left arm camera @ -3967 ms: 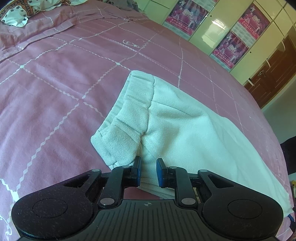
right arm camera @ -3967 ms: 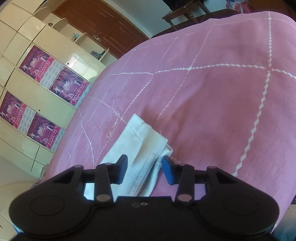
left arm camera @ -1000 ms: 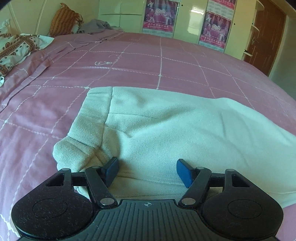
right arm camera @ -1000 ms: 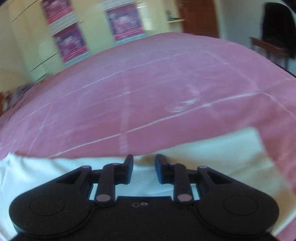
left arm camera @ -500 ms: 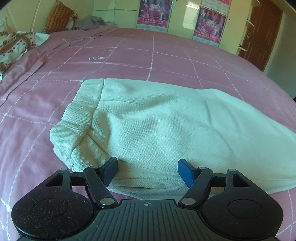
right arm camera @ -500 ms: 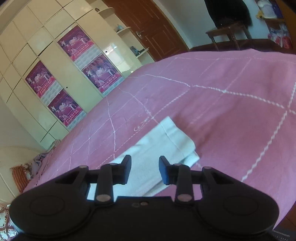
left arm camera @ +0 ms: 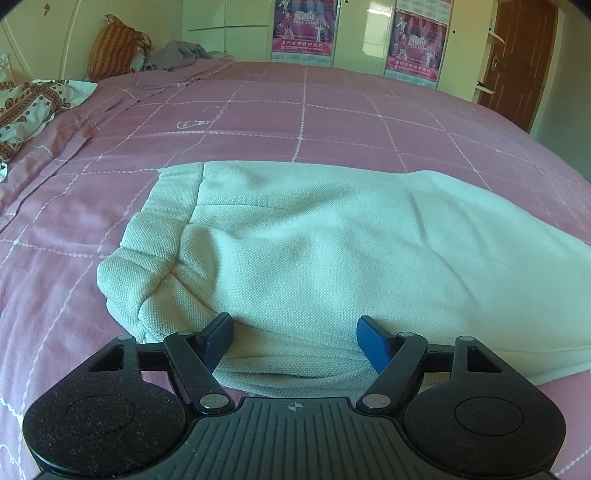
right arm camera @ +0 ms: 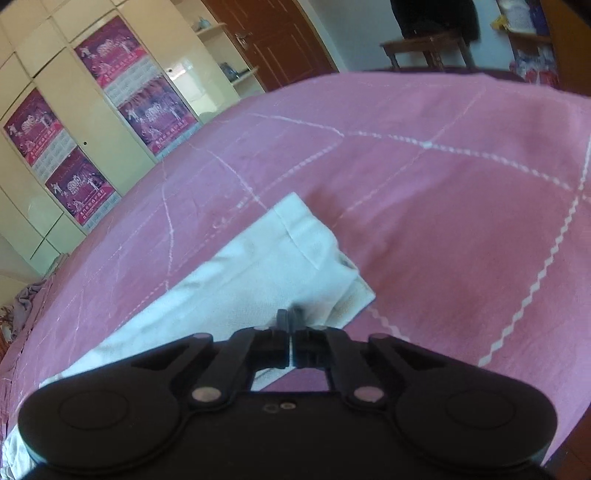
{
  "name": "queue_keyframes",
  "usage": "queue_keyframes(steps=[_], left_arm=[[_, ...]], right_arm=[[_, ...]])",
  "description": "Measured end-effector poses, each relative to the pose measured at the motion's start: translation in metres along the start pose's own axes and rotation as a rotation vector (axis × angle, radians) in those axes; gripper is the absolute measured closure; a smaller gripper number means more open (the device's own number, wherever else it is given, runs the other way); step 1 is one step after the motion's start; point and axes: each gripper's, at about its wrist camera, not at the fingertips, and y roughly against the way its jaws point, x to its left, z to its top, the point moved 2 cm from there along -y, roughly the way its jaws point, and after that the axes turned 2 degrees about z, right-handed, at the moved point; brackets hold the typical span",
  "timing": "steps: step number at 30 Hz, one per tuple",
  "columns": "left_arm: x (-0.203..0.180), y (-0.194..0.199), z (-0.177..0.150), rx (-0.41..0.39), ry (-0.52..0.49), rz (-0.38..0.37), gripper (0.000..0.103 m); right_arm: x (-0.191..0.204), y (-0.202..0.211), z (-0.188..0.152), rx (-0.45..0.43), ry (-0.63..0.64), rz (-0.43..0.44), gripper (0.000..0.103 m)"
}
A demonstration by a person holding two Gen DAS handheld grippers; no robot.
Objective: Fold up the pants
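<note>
Cream knit pants (left arm camera: 332, 258) lie folded lengthwise on the pink bedspread (left arm camera: 277, 118), waistband at the left. My left gripper (left arm camera: 295, 338) is open, its blue-padded jaws spread wide over the near edge of the pants by the waist, holding nothing. In the right wrist view the leg end of the pants (right arm camera: 280, 258) lies on the bedspread (right arm camera: 461, 221). My right gripper (right arm camera: 290, 321) is shut on the near edge of the leg fabric close to the hem.
Cream wardrobes with purple posters (left arm camera: 304, 27) stand beyond the bed. Patterned pillows (left arm camera: 26, 103) and a grey garment (left arm camera: 177, 53) lie at the far left. A brown door (left arm camera: 517, 55) is at the right. A wooden table (right arm camera: 428, 46) stands past the bed's far side.
My right gripper has closed from open onto the leg edge near the hem. My left gripper stays open over the waist edge, with the view shifted slightly.
</note>
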Motion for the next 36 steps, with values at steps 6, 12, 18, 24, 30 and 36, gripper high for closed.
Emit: queue_keyframes(steps=[6,12,18,24,30,36], left_arm=[[-0.040,0.037,0.001,-0.160,-0.004,-0.107,0.029],[-0.109,0.021,-0.013,-0.108,-0.154,-0.193,0.029],[-0.108,0.012,-0.017,-0.054,-0.227,-0.183,0.029],[-0.091,0.006,-0.009,-0.046,-0.196,-0.176,0.029],[-0.101,0.003,-0.010,-0.041,-0.226,-0.135,0.028],[-0.102,0.002,-0.009,-0.033,-0.237,-0.127,0.027]], right_arm=[[0.066,0.015,-0.029,0.095,0.110,0.258,0.086],[0.152,-0.013,-0.090,0.326,0.249,0.463,0.086],[0.137,-0.031,-0.093,0.364,0.188,0.310,0.103],[0.022,-0.018,-0.014,0.189,-0.056,0.139,0.103],[-0.026,-0.018,0.005,0.160,-0.130,0.099,0.102],[0.020,0.005,-0.023,0.080,-0.013,0.236,0.076]])
